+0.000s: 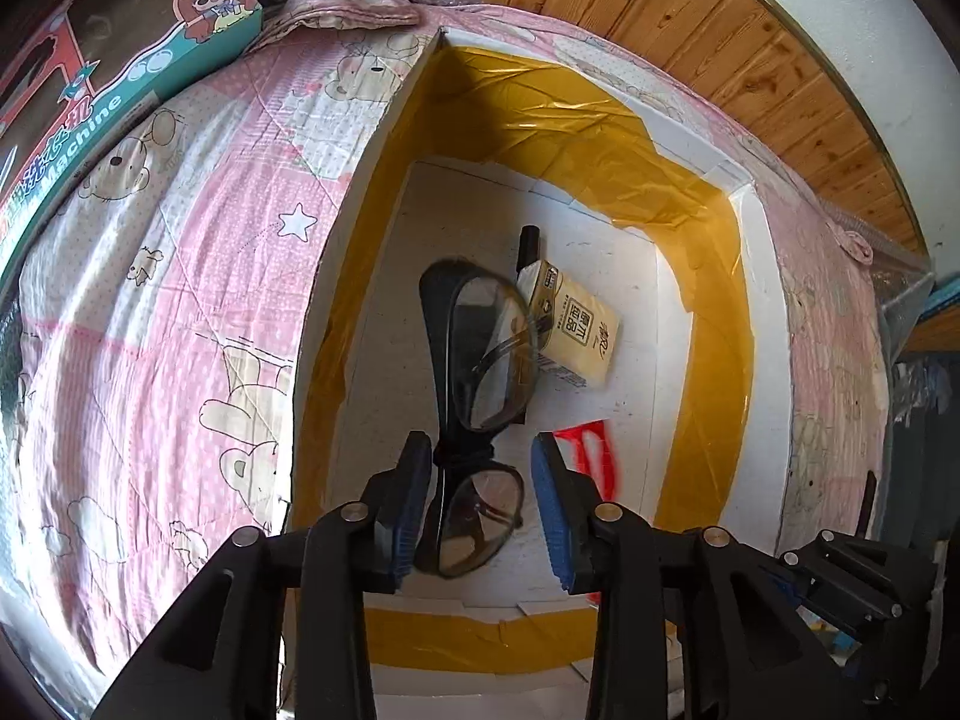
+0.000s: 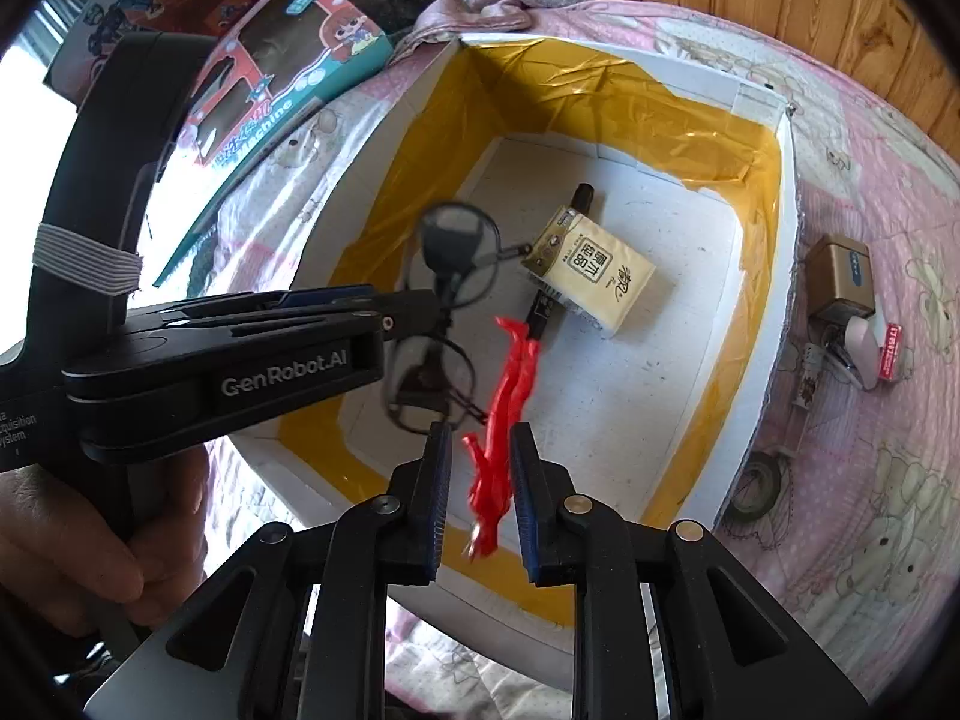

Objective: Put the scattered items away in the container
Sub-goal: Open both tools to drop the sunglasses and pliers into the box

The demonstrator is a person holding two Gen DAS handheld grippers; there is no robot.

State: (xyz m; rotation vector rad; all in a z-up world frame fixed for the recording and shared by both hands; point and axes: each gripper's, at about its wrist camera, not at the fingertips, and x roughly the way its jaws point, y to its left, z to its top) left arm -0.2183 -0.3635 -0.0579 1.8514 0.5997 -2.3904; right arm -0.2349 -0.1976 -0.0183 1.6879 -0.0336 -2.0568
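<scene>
Container (image 1: 765,324): one white foam box with yellow tape along its inner walls, standing open on a pink bedspread (image 1: 180,312) printed with bears.
Glasses (image 1: 480,396): one black-framed pair, hanging above the box floor. In the left wrist view the bridge sits between the left gripper (image 1: 483,504) pads, touching the left pad; the jaws stand partly open and wider than the bridge. Whether the frame is clamped cannot be told.
Red strip (image 2: 501,420): one crumpled red piece, hanging between the fingers of the right gripper (image 2: 480,504) over the near part of the box. The jaws stand slightly apart with a gap on both sides of the strip; a grip cannot be confirmed.
Tissue pack (image 2: 591,264): one yellow pack, lying on the box floor.
Marker (image 2: 582,195): one black marker on the box floor, partly under the tissue pack.
Items outside the box: one small brown carton (image 2: 843,282), one tape roll (image 2: 756,483) and a cluster of small objects just beside the right wall; their number cannot be counted.
Toy box (image 2: 276,72): one printed carton on the bedspread, beyond the left wall.
Hand (image 2: 78,534): one, holding the left gripper's handle.
</scene>
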